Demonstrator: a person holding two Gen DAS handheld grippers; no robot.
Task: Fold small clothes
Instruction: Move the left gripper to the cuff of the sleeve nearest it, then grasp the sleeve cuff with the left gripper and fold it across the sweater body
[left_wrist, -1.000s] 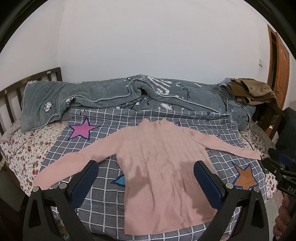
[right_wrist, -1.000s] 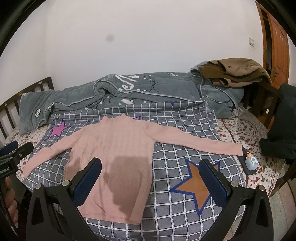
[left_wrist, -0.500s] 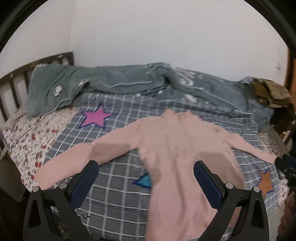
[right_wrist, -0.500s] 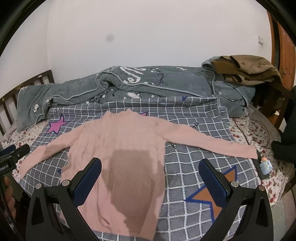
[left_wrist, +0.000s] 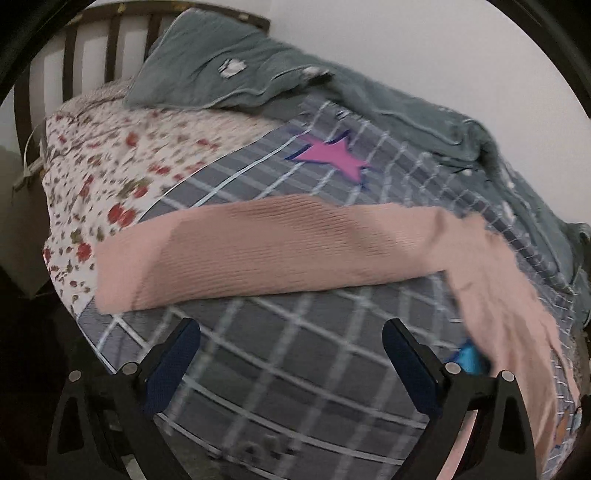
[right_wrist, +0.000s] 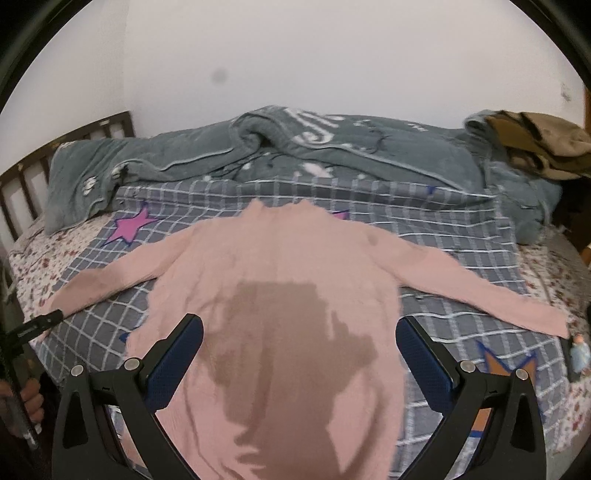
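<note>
While both hand-held grippers gape empty, the pink ribbed sweater (right_wrist: 280, 288) lies flat, sleeves outspread, on the checked sheet (right_wrist: 424, 221).

- The pink sweater (right_wrist: 280, 295) runs off the near edge in the right wrist view, its hem hidden behind the right tool (right_wrist: 299, 363).
- In the left wrist view its body at the right is smeared by blur.
- A small figurine (right_wrist: 579, 350) at far right is too small to identify.
</note>
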